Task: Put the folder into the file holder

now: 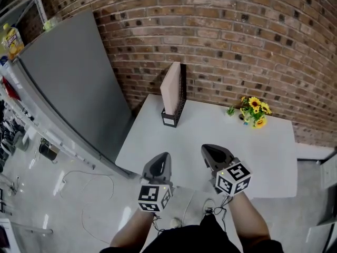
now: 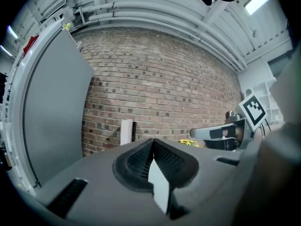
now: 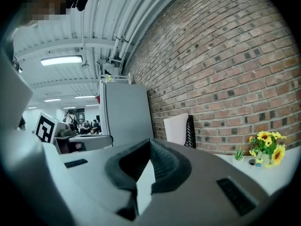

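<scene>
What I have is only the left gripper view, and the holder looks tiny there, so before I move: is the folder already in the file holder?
Observer: Yes. The head view shows the pinkish folder standing upright inside the black mesh file holder, at the far edge of the table by the brick wall.
Operator: Is the right gripper holding anything?
Observer: No. The right gripper has its jaws together with nothing between them.
Operator: What else is on the table?
Observer: A small bunch of sunflowers, to the right of the holder and apart from it.
</scene>
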Demonstrator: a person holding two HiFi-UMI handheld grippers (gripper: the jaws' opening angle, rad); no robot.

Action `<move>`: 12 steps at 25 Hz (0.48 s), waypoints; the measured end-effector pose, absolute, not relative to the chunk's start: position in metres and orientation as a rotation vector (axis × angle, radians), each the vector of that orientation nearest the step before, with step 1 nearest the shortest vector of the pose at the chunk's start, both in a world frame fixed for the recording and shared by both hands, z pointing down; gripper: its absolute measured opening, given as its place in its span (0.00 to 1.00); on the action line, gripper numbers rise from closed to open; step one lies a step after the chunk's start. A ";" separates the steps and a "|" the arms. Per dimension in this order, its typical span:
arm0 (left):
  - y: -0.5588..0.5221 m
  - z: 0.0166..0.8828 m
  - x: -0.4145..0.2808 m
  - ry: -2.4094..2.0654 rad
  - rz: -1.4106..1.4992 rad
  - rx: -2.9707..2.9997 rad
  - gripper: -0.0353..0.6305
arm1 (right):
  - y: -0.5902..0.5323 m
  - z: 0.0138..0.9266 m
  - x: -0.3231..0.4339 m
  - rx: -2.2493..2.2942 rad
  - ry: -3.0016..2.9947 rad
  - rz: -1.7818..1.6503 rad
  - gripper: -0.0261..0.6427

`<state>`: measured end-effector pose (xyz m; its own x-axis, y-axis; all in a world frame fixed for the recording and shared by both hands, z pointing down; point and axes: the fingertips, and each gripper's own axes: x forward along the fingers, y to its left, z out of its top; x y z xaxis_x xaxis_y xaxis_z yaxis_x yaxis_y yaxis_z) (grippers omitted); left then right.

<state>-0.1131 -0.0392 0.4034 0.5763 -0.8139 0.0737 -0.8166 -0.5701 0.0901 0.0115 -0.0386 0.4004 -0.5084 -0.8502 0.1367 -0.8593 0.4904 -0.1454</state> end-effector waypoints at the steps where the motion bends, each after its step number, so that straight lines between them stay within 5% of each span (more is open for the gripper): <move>1: -0.039 0.403 -0.115 -1.390 0.034 2.691 0.06 | -0.038 0.400 0.009 1.540 -2.669 0.299 0.04; 12: -0.038 0.397 -0.125 -1.347 0.026 2.733 0.06 | -0.034 0.393 -0.001 1.585 -2.650 0.274 0.04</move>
<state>-0.1247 -0.0383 0.3971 0.6098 -0.7905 0.0573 -0.7921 -0.6055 0.0773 -0.0014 -0.0335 0.3932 -0.4764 -0.8702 0.1261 -0.8776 0.4617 -0.1295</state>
